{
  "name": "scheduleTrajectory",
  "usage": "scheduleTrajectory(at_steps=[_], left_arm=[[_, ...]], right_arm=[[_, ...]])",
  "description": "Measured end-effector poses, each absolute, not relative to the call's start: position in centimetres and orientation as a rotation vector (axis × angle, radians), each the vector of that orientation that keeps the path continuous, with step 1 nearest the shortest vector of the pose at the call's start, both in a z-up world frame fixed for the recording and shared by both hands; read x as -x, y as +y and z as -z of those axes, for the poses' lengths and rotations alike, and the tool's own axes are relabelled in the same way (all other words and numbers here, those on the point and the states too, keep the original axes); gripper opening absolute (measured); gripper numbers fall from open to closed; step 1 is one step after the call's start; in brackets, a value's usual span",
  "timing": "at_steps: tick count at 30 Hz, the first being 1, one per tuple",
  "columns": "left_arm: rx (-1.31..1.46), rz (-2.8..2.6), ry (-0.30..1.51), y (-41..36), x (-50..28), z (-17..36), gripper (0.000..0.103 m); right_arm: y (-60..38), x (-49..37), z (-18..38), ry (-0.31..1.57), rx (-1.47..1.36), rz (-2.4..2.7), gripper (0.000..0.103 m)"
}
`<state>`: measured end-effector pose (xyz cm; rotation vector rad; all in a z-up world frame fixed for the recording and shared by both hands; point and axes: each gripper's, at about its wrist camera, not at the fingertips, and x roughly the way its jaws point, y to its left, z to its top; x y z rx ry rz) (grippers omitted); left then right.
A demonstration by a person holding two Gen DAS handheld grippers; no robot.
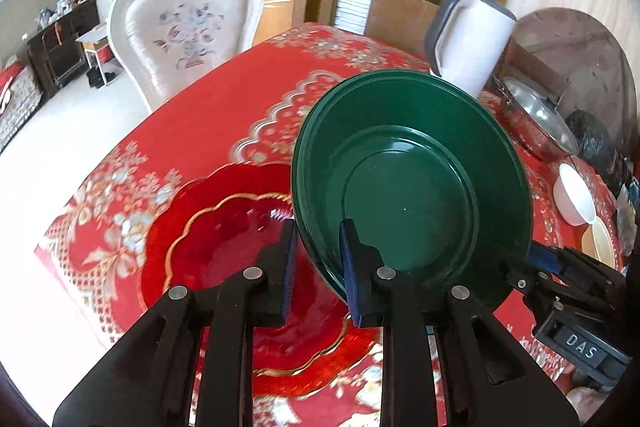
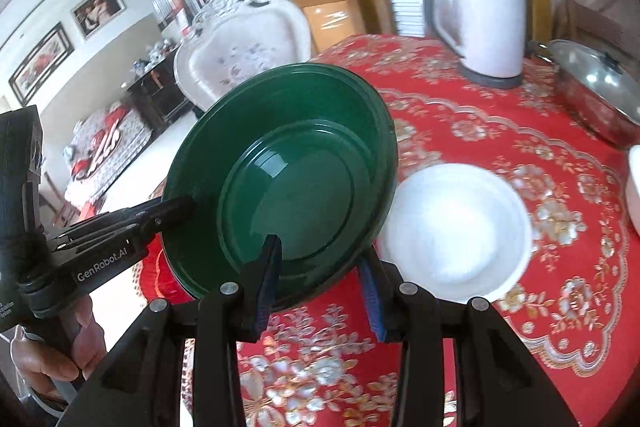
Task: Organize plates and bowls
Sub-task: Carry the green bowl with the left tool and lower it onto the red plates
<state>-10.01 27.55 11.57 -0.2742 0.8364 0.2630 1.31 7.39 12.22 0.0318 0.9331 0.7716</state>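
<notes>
Both tongs clamp the rim of one green plate stack (image 1: 412,183), the left tongs (image 1: 320,271) on its near-left edge and the right tongs (image 2: 320,279) on its near-right edge, probably to keep the stack level in the air. It hangs tilted above the desk (image 2: 500,147), over the red glass plate (image 1: 240,239) and just beside the white bowl (image 2: 456,231).

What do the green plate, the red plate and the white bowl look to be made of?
Green plate: probably melamine or plastic, glossy; smooth, even colour with soft highlights. Red plate: looks like glass, translucent with a gold-trimmed scalloped rim. White bowl: ceramic or melamine, plain glossy white; the blur leaves it open.
</notes>
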Motion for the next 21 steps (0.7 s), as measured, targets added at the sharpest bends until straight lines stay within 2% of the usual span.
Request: scheduleTrajectory(at_steps=[21], left_arm=[[0.386,-0.379,0.889,33.6,16.4,-8.1,0.022]], right_arm=[[15.4,2.2,-10.0,0.993,0.132,-0.923,0.040]])
